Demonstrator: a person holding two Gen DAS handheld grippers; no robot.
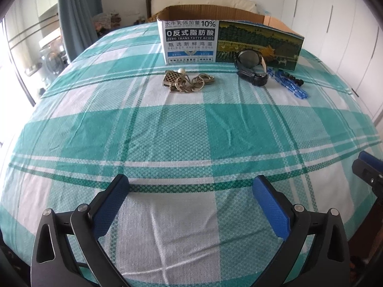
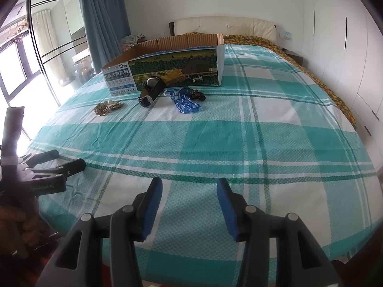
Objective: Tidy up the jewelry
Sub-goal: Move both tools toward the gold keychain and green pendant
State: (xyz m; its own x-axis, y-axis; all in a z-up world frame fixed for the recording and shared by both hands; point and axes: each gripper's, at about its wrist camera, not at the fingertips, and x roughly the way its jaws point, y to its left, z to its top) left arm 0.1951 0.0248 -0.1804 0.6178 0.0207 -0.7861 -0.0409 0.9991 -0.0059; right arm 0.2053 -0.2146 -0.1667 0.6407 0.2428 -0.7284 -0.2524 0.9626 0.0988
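On a green-and-white checked bed lie several pieces of jewelry in front of an open cardboard box (image 1: 191,40) (image 2: 177,69). A gold chain bundle with a pearl (image 1: 185,81) (image 2: 106,107) lies at the left. A black wristwatch (image 1: 250,65) (image 2: 150,92) leans on the box. A blue bead chain (image 1: 290,83) (image 2: 185,102) and a small dark beaded piece (image 1: 296,80) (image 2: 198,94) lie to the right. My left gripper (image 1: 191,191) (image 2: 64,160) hangs open over the near bedspread, far from the jewelry. My right gripper (image 2: 189,191) is open too, with nothing between its blue pads.
The bedspread (image 2: 239,143) stretches wide between the grippers and the jewelry. A headboard (image 2: 225,26) and orange patterned pillow stand at the far end. White wardrobes (image 2: 347,47) line the right, a window and blue curtain (image 2: 100,24) the left. A hand (image 2: 14,224) holds the left gripper.
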